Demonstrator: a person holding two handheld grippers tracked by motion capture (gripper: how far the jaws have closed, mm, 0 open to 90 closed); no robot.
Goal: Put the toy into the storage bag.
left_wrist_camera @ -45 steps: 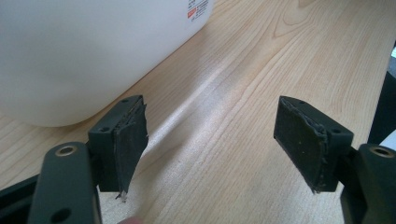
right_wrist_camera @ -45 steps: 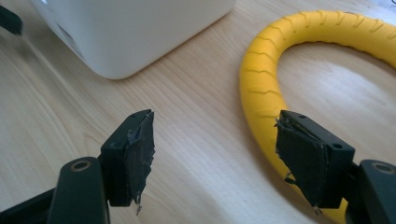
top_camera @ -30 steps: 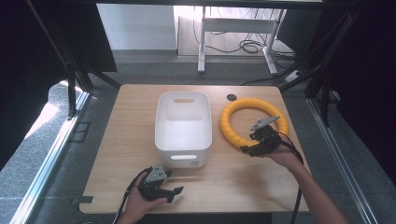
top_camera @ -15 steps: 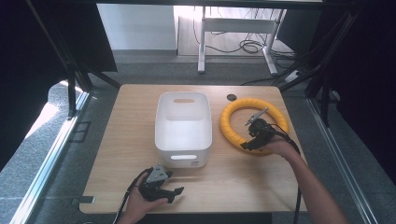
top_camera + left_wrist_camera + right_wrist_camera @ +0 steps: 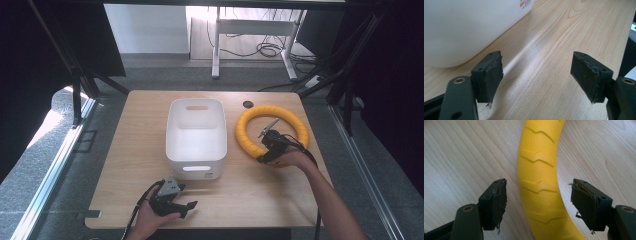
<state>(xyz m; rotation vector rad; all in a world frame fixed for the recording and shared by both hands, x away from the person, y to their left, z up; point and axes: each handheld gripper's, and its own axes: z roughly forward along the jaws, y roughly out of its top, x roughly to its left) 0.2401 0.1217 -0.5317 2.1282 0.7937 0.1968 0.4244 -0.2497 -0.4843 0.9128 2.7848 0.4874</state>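
Observation:
A yellow ring with chevron grooves lies flat on the wooden table, right of a white bin. My right gripper is open and hangs over the ring's near-left part. In the right gripper view the ring's band runs up between the two pads, which straddle it without touching. My left gripper rests open near the table's front edge, below the bin. Bare wood lies between its pads, and the bin's wall is at the upper left.
A small dark hole sits in the table top near the back, between bin and ring. Beyond the table stand a white desk frame and cables on the floor. Dark metal struts flank both sides.
My right gripper has moved left and toward the near-left arc of the ring, and now straddles its band. The left gripper has stayed put.

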